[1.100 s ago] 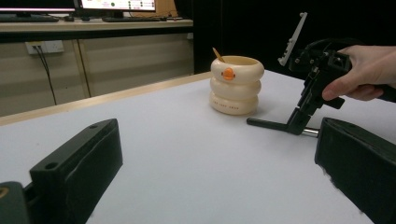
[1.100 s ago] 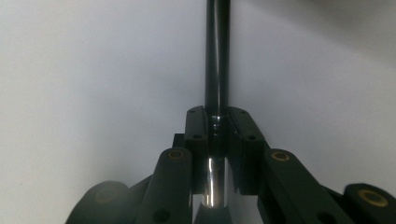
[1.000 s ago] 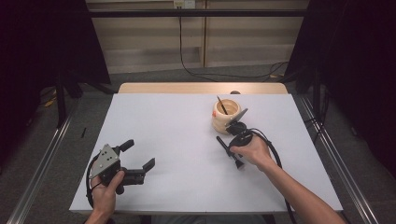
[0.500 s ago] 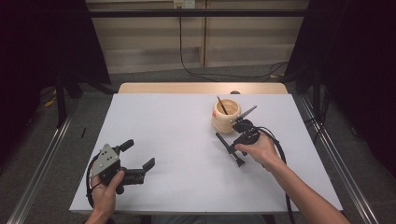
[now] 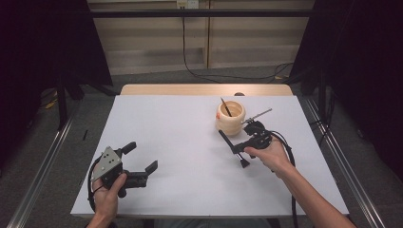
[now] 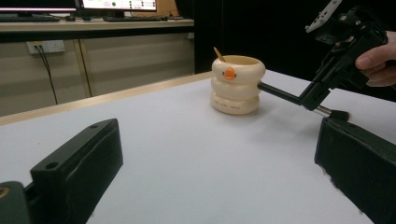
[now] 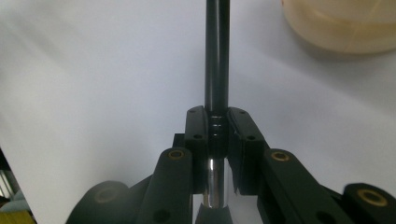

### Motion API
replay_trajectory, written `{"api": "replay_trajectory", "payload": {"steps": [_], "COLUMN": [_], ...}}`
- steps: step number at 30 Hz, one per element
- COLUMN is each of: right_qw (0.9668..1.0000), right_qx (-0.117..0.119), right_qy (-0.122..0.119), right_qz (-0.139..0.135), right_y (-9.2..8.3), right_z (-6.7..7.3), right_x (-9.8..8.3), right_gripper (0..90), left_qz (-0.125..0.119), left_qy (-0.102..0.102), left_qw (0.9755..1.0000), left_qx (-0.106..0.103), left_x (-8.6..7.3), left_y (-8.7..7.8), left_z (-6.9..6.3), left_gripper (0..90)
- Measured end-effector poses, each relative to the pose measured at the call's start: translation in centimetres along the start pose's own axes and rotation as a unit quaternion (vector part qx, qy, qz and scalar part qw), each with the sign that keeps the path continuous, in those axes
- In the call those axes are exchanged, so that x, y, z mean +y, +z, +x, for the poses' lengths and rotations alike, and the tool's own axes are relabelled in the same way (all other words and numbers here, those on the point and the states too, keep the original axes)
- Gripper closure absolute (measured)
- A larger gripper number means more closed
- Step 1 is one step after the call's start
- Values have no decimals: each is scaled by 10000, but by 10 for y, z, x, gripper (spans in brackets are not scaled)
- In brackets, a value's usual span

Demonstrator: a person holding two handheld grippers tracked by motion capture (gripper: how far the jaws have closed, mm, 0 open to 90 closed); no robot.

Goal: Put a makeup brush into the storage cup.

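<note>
The left gripper (image 5: 138, 164) rests open on the table (image 5: 180, 142) – keep it there. The right gripper (image 5: 241, 143) clamps a brush (image 5: 231, 146) beside the cream cup (image 5: 231, 117) – tip its handle up, then lower it in

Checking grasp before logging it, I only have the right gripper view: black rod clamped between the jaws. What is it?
Observer: A makeup brush, bristles at its near end in the left gripper view.
Operator: Off the table?
Observer: Yes, the right gripper holds it above the white table, handle end toward the cream pot.
Operator: Pot empty?
Observer: No, a dark stick leans inside it.
Operator: Left side?
Observer: Left gripper open, holding nothing.
</note>
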State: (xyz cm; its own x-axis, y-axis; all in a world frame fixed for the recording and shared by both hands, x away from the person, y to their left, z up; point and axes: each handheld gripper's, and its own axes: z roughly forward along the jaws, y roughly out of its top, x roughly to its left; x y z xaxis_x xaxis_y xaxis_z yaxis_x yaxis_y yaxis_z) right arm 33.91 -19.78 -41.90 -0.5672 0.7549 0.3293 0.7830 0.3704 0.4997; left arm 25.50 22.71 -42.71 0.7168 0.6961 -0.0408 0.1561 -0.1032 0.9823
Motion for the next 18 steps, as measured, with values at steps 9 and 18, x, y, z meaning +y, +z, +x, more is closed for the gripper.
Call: {"api": "replay_trajectory", "payload": {"steps": [9,18], "right_qw": [9961,9879], "right_qx": [242,229], "right_qy": [-255,-414], "right_qz": [-808,-1478], "right_y": [-9,-22], "right_z": [4,4], "right_x": [-8,-14], "right_gripper": [791,791], "left_qz": [-4,-11], "left_qy": [-15,-8], "left_qw": [10000,10000], "left_qx": [12,5], "left_x": [0,0], "left_y": [0,-1], "left_z": [1,0], "left_gripper": [7,7]}}
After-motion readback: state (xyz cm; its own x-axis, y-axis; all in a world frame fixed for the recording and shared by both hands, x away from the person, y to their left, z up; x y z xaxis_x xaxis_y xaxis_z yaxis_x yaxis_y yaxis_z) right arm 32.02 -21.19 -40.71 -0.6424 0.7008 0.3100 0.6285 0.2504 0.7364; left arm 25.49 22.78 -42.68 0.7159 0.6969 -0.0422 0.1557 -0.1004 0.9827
